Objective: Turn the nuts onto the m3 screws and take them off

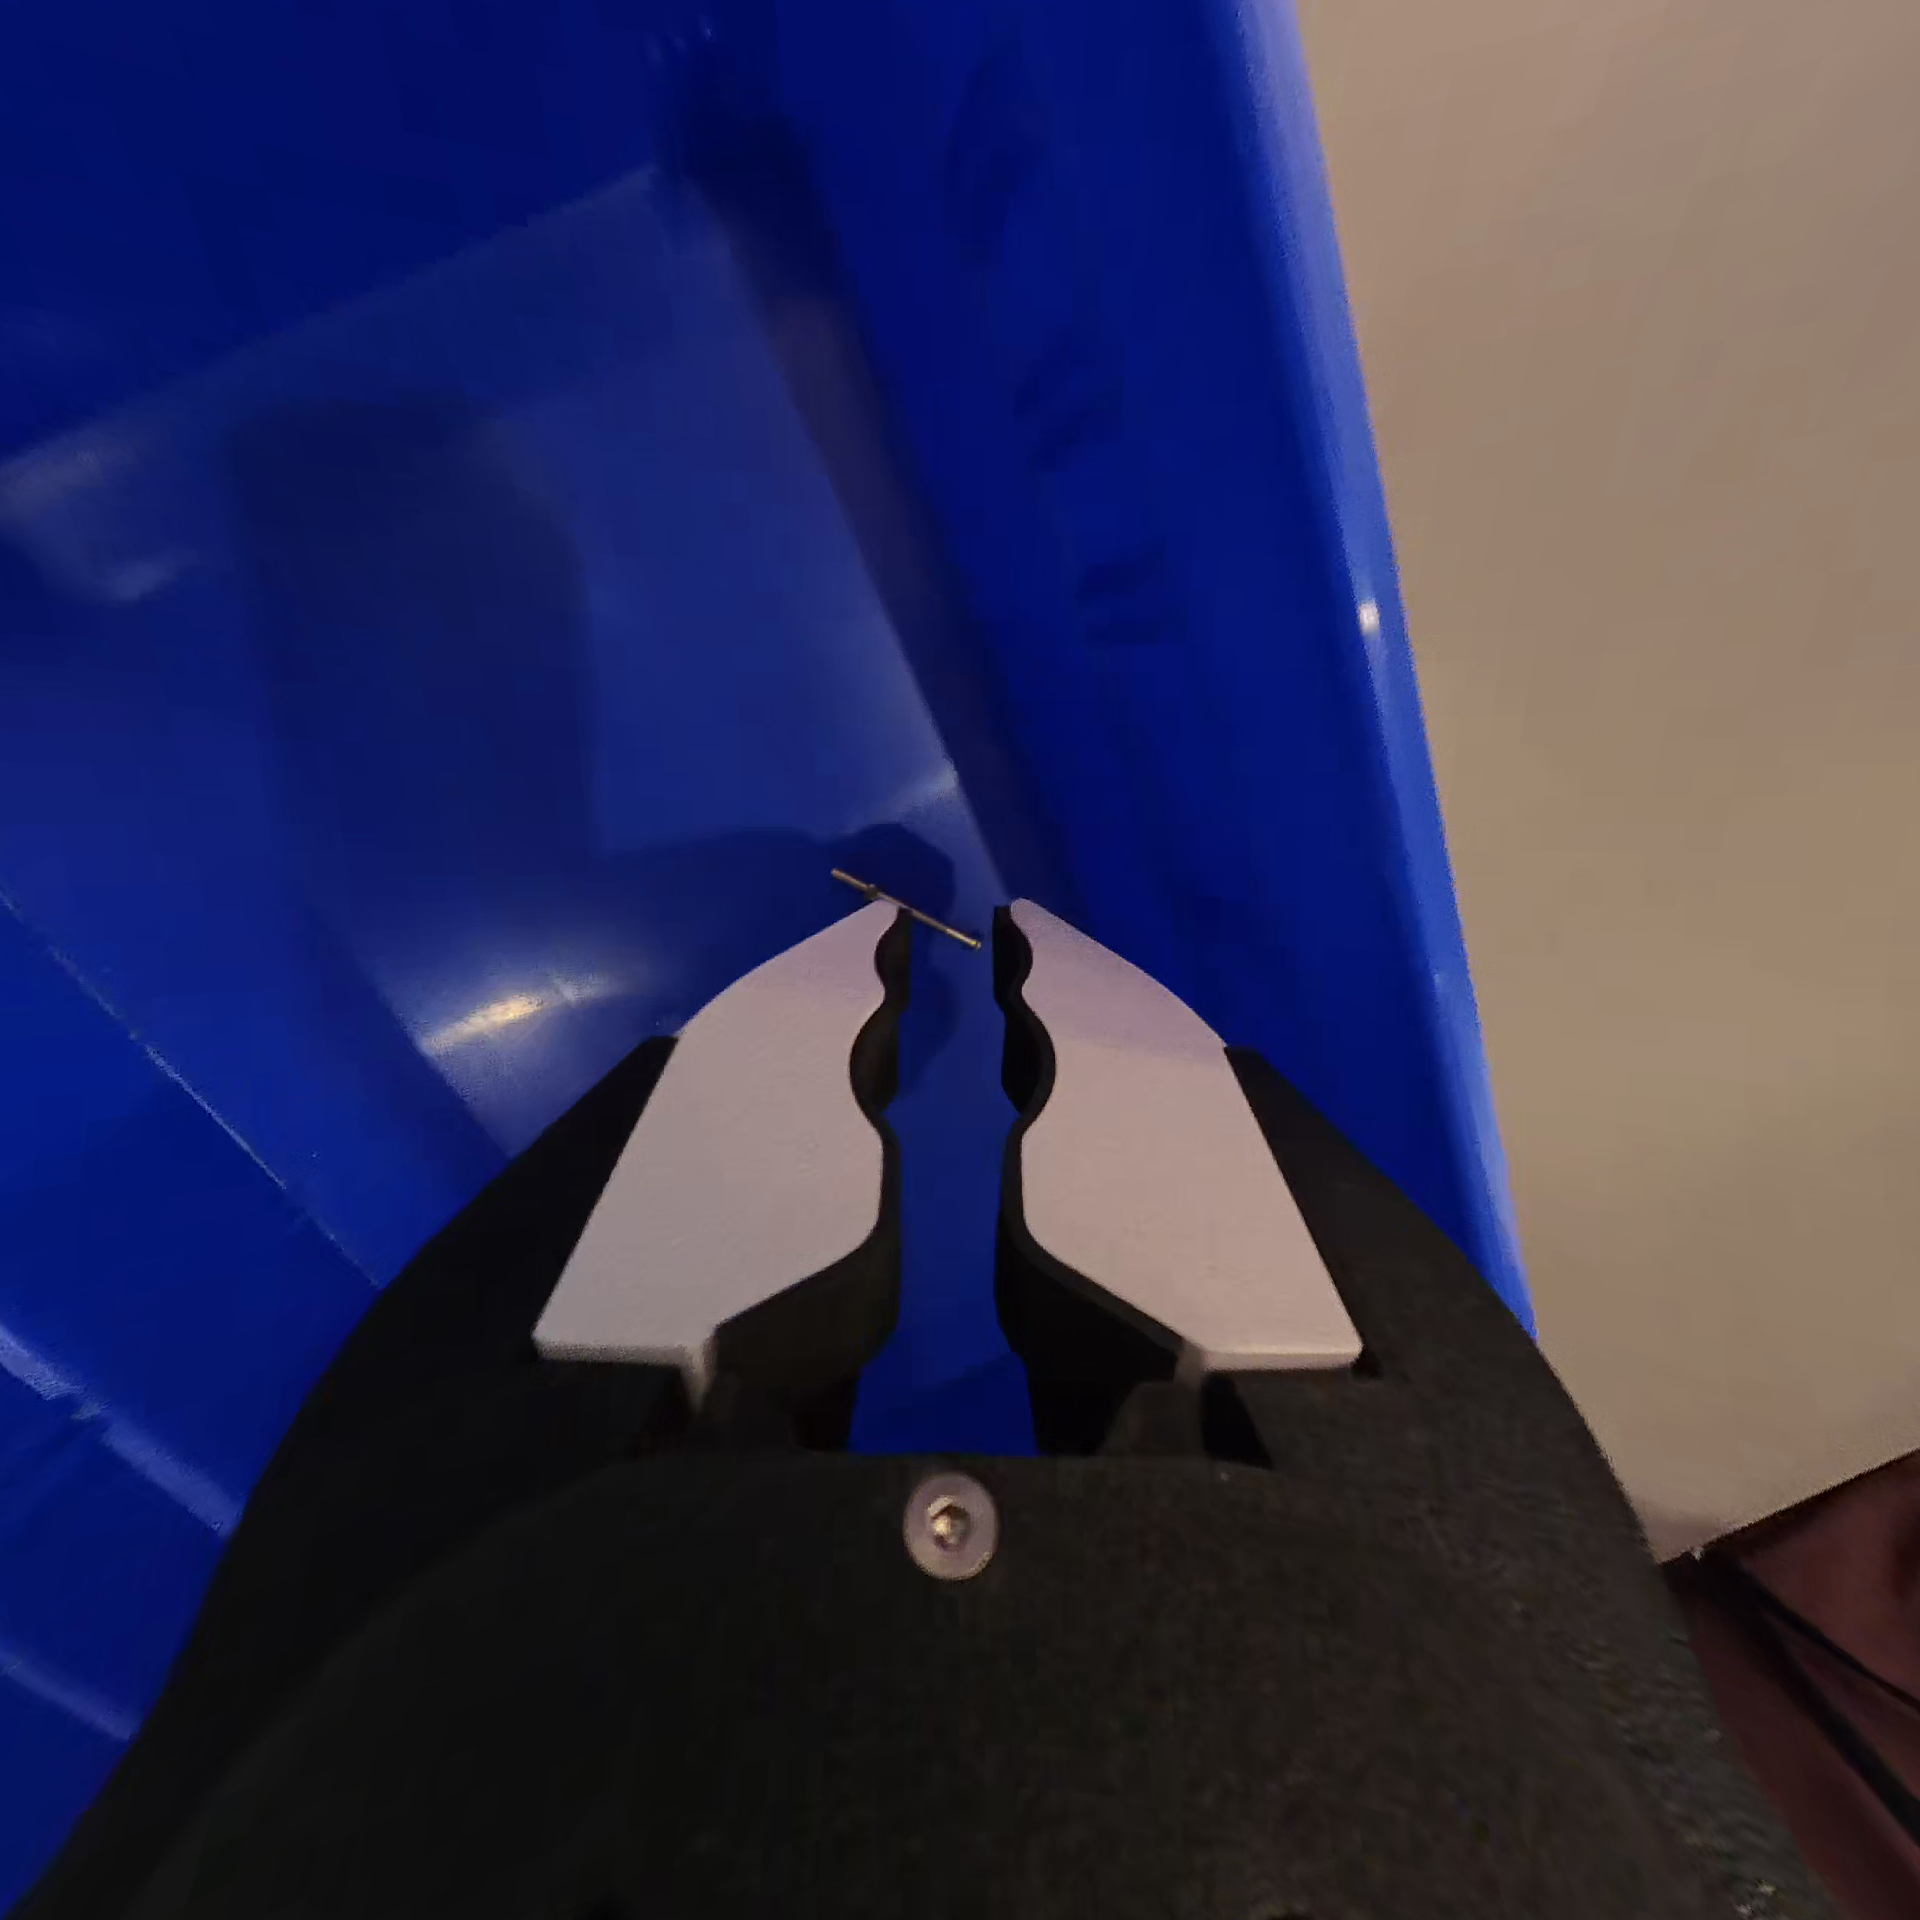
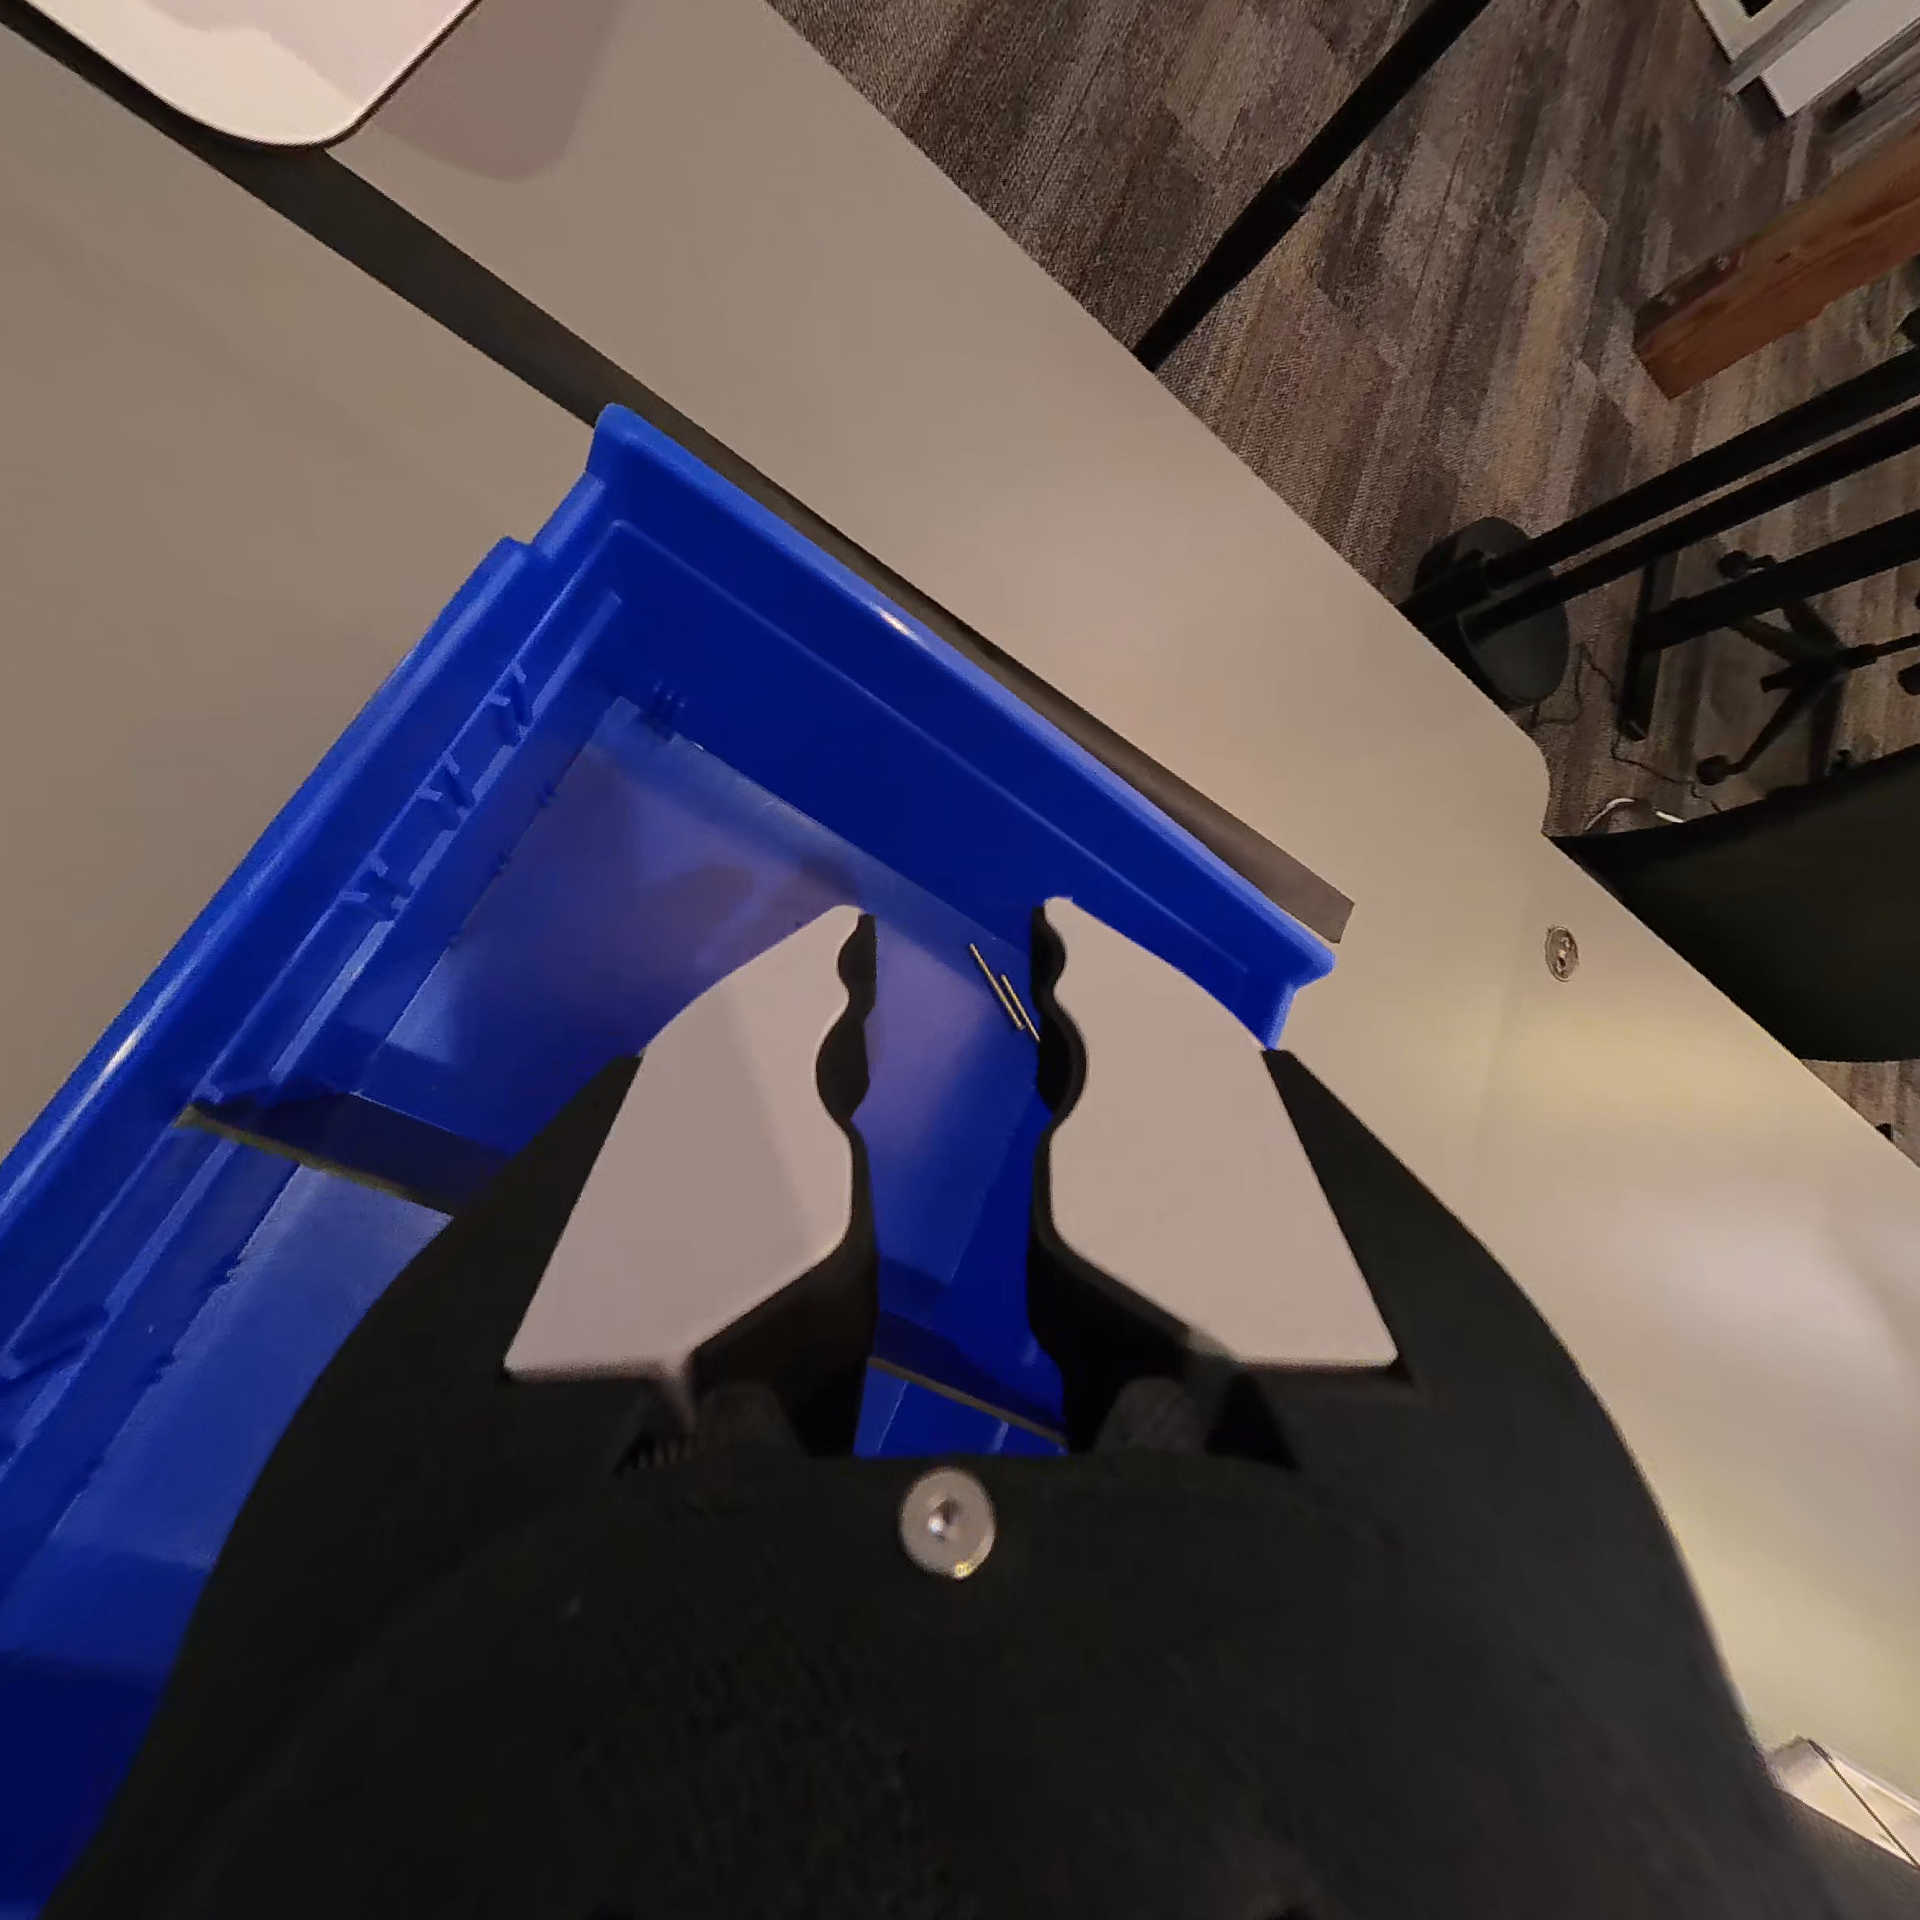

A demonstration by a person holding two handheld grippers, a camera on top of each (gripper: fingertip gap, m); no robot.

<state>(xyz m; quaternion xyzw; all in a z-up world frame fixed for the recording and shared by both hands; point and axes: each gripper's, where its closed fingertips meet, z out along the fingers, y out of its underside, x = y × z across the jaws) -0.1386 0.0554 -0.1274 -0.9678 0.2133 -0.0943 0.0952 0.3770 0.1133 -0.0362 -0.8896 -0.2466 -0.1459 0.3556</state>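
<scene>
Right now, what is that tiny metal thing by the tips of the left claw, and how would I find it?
Start with the big blue bin filling the left wrist view. Follow the left gripper down to its open tips near the bin's floor. There lies a thin metal screw, a slim pin with a small collar, the only metallic thing on that blue plastic.

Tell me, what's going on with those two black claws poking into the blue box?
A person is working two hand-held grippers over a blue plastic bin on a pale table. The left gripper is open, its tips down inside the bin right at a thin metal screw lying on the floor, not yet gripped. The right gripper is also open and empty, with two more thin screws lying in the bin near one of its fingers.
</scene>
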